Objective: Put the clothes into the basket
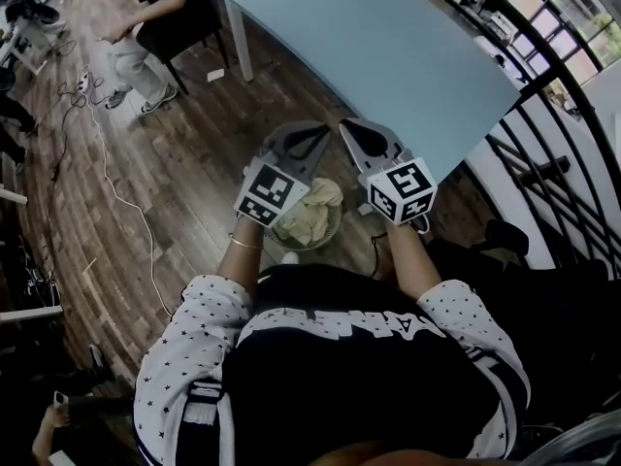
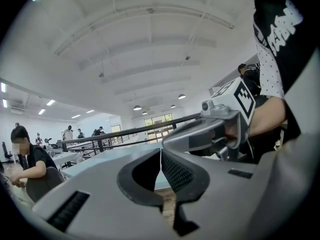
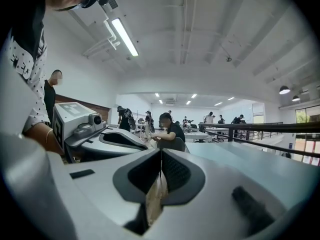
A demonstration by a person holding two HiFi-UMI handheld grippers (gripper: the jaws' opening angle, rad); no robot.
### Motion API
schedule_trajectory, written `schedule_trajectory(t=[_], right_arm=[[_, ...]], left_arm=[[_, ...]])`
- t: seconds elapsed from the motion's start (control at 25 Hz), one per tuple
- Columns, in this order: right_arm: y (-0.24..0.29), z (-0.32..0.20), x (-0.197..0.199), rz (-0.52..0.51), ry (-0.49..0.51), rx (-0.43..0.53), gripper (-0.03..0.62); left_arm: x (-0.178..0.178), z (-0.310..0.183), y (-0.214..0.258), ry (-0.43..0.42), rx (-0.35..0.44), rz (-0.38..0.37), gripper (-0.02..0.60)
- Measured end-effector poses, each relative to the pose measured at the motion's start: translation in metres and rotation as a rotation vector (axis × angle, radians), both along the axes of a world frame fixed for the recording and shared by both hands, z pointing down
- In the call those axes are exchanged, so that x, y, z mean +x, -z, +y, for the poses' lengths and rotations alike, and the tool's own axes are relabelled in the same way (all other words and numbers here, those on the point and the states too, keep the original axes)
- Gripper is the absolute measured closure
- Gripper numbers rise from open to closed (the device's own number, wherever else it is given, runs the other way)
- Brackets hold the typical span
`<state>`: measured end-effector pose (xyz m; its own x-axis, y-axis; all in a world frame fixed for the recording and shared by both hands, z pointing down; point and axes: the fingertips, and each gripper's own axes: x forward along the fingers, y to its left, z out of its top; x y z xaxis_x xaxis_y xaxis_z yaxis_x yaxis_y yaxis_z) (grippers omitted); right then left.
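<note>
A round basket [image 1: 333, 233] stands on the wooden floor just below my hands, with beige clothes [image 1: 315, 205] crumpled inside it. Both grippers hang side by side above it, pointing toward the table. In the head view my left gripper [image 1: 303, 130] is over the basket's left side and my right gripper [image 1: 361, 130] over its right. The left gripper view has the left gripper [image 2: 161, 152] with its pads together and nothing between them. My right gripper [image 3: 161, 155] is also shut and holds nothing; beige shows through the slot below its pads.
A light blue table [image 1: 388, 56] stretches ahead of the grippers. A person sits on a chair [image 1: 160, 22] at the far left. Cables [image 1: 107, 163] trail over the floor on the left. A black railing [image 1: 553, 134] runs along the right.
</note>
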<state>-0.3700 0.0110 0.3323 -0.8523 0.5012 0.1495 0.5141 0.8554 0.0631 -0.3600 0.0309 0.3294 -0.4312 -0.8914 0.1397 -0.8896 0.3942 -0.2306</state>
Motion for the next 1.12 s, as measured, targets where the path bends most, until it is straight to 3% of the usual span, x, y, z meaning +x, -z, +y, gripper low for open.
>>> schedule_trajectory(t=[1.12], right_arm=[[0.015, 0.046, -0.008, -0.034, 0.144, -0.046, 0.566]], left_arm=[[-0.010, 0.053, 0.007, 0.177, -0.022, -0.023, 0.561]])
